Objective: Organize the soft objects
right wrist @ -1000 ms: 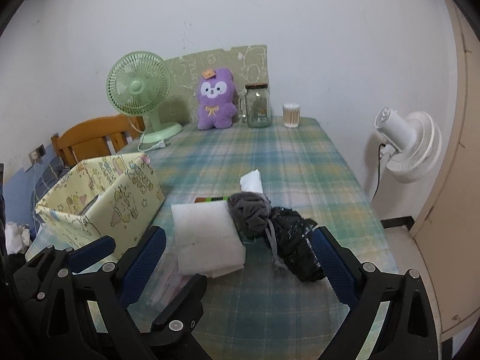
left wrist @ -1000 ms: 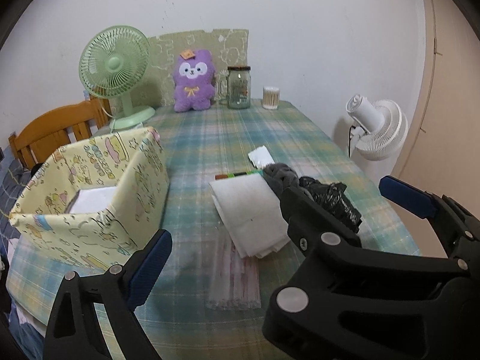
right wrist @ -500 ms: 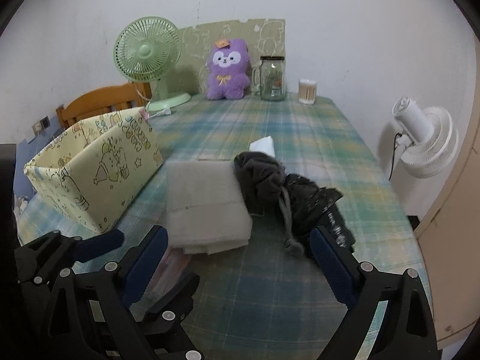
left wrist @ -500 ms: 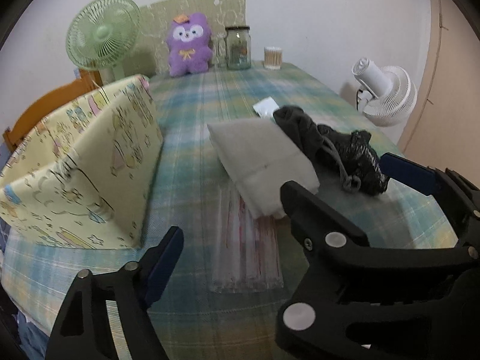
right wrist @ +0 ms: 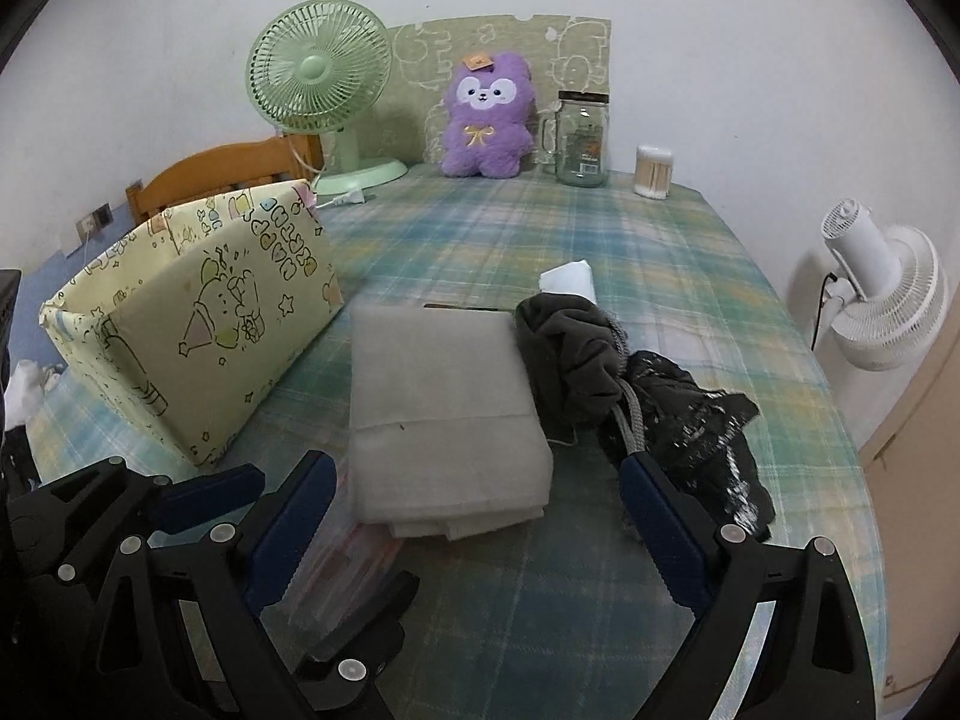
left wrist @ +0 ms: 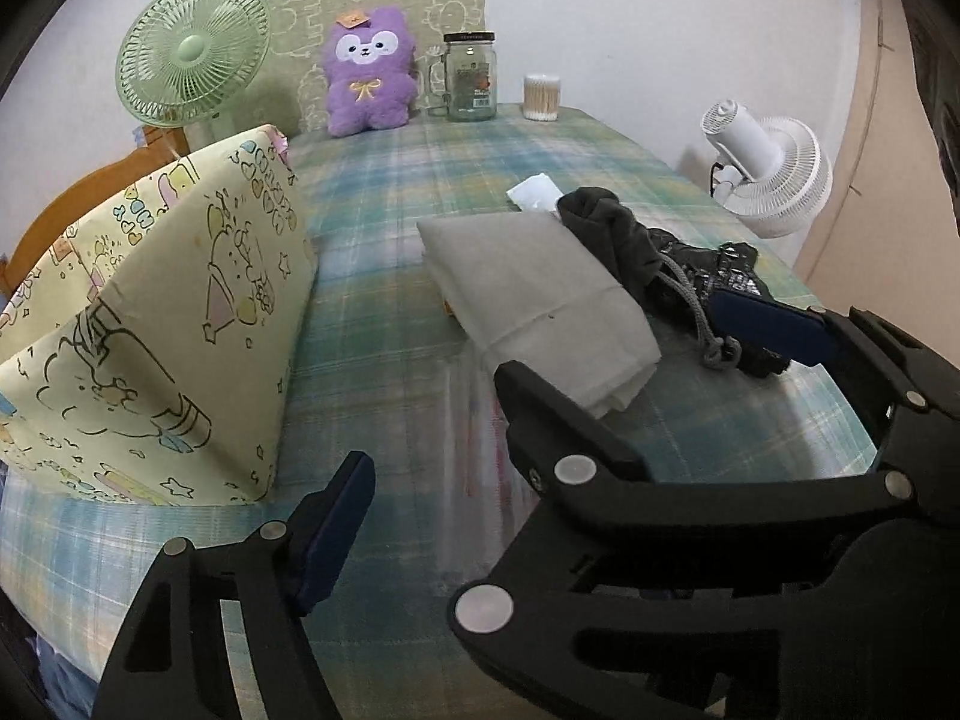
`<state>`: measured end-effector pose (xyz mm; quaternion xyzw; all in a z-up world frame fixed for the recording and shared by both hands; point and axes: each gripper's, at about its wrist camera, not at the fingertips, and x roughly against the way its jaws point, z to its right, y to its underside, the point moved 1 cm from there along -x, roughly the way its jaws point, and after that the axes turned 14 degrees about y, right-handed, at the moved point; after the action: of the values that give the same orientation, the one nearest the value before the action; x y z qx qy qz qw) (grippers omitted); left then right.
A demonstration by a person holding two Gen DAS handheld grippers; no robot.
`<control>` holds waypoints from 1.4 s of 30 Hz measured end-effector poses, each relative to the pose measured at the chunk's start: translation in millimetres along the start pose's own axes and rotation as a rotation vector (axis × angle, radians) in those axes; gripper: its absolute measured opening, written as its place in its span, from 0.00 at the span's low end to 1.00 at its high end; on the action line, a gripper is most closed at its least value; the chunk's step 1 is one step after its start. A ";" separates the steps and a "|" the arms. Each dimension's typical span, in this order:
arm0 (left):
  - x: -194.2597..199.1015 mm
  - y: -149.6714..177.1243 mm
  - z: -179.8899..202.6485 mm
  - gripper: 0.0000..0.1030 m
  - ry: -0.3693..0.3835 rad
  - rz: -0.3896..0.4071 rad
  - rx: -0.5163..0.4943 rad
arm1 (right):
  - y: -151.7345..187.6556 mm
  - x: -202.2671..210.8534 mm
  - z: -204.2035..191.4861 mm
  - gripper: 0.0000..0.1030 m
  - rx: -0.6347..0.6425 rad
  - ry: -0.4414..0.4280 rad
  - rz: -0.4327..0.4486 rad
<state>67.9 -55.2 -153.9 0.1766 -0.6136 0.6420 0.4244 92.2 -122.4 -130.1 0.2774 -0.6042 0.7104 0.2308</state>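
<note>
A folded white cloth (right wrist: 444, 408) lies on the plaid table, on top of a clear plastic pack (right wrist: 336, 564). Beside it on the right lie a dark grey drawstring pouch (right wrist: 570, 354) and a crumpled black piece (right wrist: 690, 426). A yellow cartoon-print box (right wrist: 198, 324) stands at the left. My right gripper (right wrist: 474, 528) is open, low over the table, with the cloth's near edge between its fingers. My left gripper (left wrist: 558, 414) is open, close behind the cloth (left wrist: 534, 288), beside the box (left wrist: 156, 330). The right gripper's black arm crosses the left wrist view.
A purple plush (right wrist: 486, 114), a glass jar (right wrist: 582, 138), a cotton-swab tub (right wrist: 654, 171) and a green fan (right wrist: 318, 78) stand at the table's far end. A white fan (right wrist: 882, 300) stands off the right edge. A wooden chair (right wrist: 228, 168) is behind the box.
Both grippers have dropped lower and moved forward toward the folded cloth and the dark pieces. The objects on the table have not moved.
</note>
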 end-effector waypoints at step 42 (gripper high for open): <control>10.0 -6.5 10.1 0.24 -0.028 0.039 -0.035 | 0.3 30.3 18.2 0.36 -0.087 0.007 0.068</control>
<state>64.1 -62.1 -140.4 0.1661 -0.6340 0.6367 0.4063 71.6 -140.6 -107.8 0.2441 -0.6429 0.6917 0.2205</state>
